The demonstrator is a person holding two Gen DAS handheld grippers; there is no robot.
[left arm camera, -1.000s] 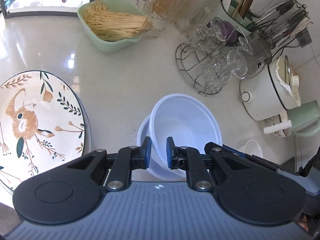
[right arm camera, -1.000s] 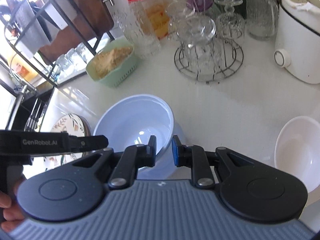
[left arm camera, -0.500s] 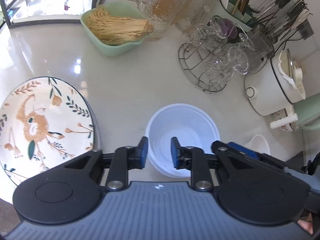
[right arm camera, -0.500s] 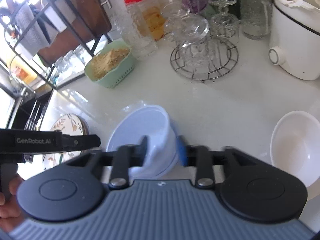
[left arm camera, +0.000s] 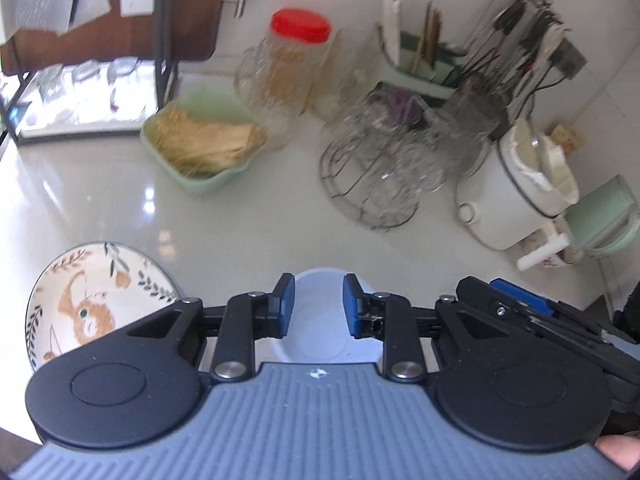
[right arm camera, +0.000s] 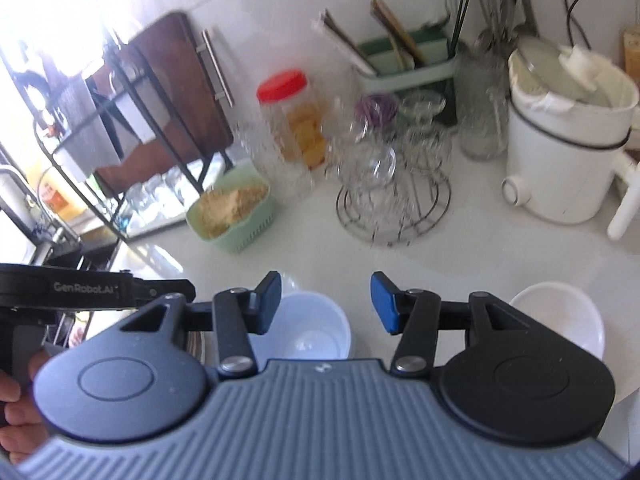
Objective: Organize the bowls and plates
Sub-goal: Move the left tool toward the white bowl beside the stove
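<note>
A pale blue bowl [left arm camera: 318,336] stands on the white counter below my left gripper [left arm camera: 318,306], which is open and empty above it. It also shows in the right wrist view [right arm camera: 308,332], partly behind my right gripper's left finger. My right gripper [right arm camera: 326,304] is open wide and empty, raised above the counter. A floral plate [left arm camera: 92,300] lies left of the bowl. A white bowl [right arm camera: 560,316] sits at the right, behind my right gripper's body.
A green basket of noodles [left arm camera: 202,152], a red-lidded jar [right arm camera: 294,116], a wire rack of glasses [right arm camera: 390,184], a white cooker [right arm camera: 564,148] and a utensil holder [right arm camera: 408,64] line the back. A metal shelf [right arm camera: 100,120] stands at the left.
Both grippers let go of the pale blue bowl, opened wider and rose back from it. The bowl now rests nested and level on the counter.
</note>
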